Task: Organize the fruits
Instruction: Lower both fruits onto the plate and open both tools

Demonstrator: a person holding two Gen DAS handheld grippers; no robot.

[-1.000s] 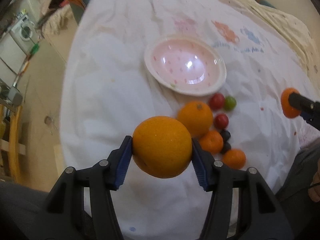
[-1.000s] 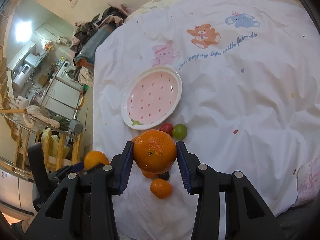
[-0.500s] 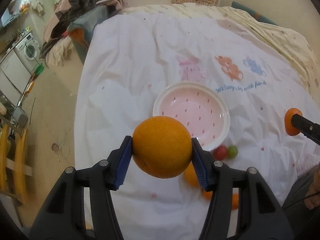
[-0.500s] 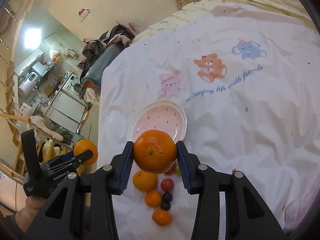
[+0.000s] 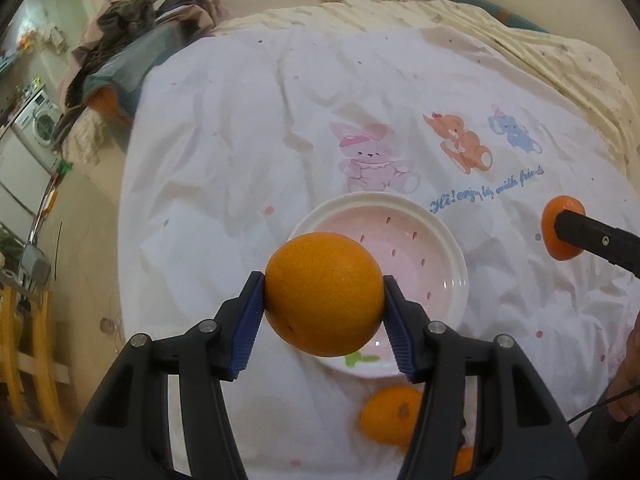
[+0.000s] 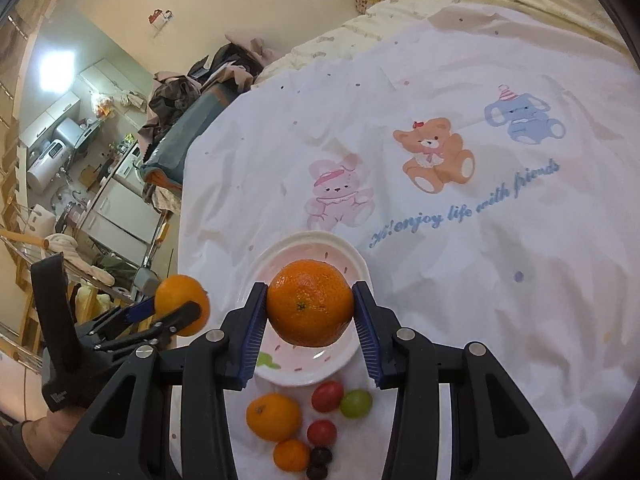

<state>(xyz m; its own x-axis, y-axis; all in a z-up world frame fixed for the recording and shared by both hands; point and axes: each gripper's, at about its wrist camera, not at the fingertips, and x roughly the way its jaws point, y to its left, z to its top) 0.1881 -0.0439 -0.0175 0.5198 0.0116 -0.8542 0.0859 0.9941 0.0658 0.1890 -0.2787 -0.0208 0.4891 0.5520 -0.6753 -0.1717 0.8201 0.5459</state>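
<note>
My left gripper [image 5: 323,312] is shut on a large orange [image 5: 323,294], held above the near side of a pink strawberry-print plate [image 5: 448,248]. My right gripper [image 6: 310,314] is shut on a second orange [image 6: 310,304], above the same plate [image 6: 308,372]. The plate holds no fruit. Each gripper shows in the other's view: the right with its orange [image 5: 560,236], the left with its orange [image 6: 180,304]. On the sheet below the plate lie an orange [image 6: 273,416], a small mandarin [image 6: 291,455], two red fruits [image 6: 327,396], a green one [image 6: 356,403] and dark grapes [image 6: 320,458].
The white cartoon-print sheet [image 6: 480,280] covers a bed; its left edge drops to the floor [image 5: 80,240]. A pile of clothes [image 5: 132,40] lies at the far left corner. Kitchen furniture [image 6: 60,152] stands beyond the bed.
Both grippers have risen and tilted up with their oranges. The plate and loose fruit have slid down in both views; more of the far bed shows.
</note>
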